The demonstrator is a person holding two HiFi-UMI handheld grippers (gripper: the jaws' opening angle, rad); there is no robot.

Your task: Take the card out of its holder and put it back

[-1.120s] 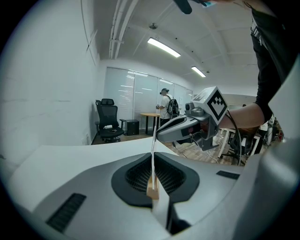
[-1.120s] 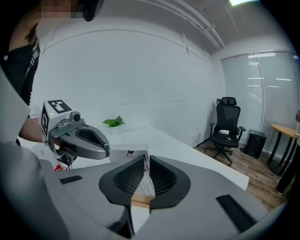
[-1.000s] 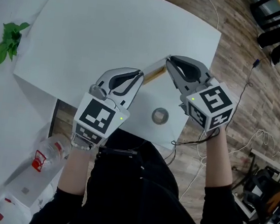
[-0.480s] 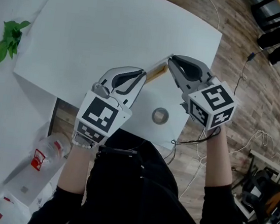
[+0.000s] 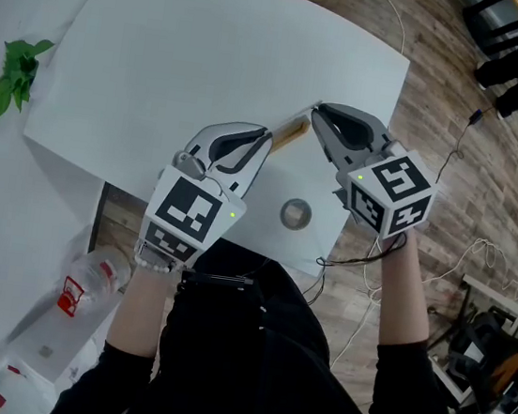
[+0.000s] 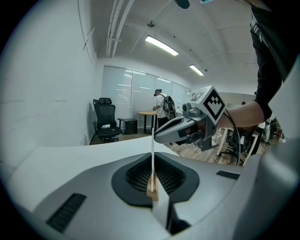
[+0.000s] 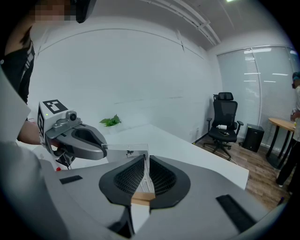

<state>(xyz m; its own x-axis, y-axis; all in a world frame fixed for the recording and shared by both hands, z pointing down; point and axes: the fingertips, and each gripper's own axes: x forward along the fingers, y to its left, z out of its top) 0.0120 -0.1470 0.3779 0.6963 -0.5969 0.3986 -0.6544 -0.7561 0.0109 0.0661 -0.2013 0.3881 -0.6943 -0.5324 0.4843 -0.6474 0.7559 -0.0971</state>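
The card holder (image 5: 288, 133), a wooden strip with a clear upright sheet, hangs above the white table (image 5: 194, 51) between my two grippers. My left gripper (image 5: 265, 140) is shut on its near-left end. In the left gripper view the sheet (image 6: 153, 140) stands edge-on between the jaws, with the wooden base (image 6: 152, 191) low between the pads. My right gripper (image 5: 315, 113) is shut on the opposite end. In the right gripper view the wooden base (image 7: 142, 198) sits between the pads and the clear sheet (image 7: 125, 155) reaches to the left gripper (image 7: 104, 151). I cannot tell the card apart from the sheet.
A round metal disc (image 5: 296, 215) lies on the table near its front edge, under the grippers. A green plant (image 5: 15, 76) sits at the far left. Plastic bottles (image 5: 87, 289) lie low left beside the person. Cables (image 5: 453, 170) cross the wooden floor on the right.
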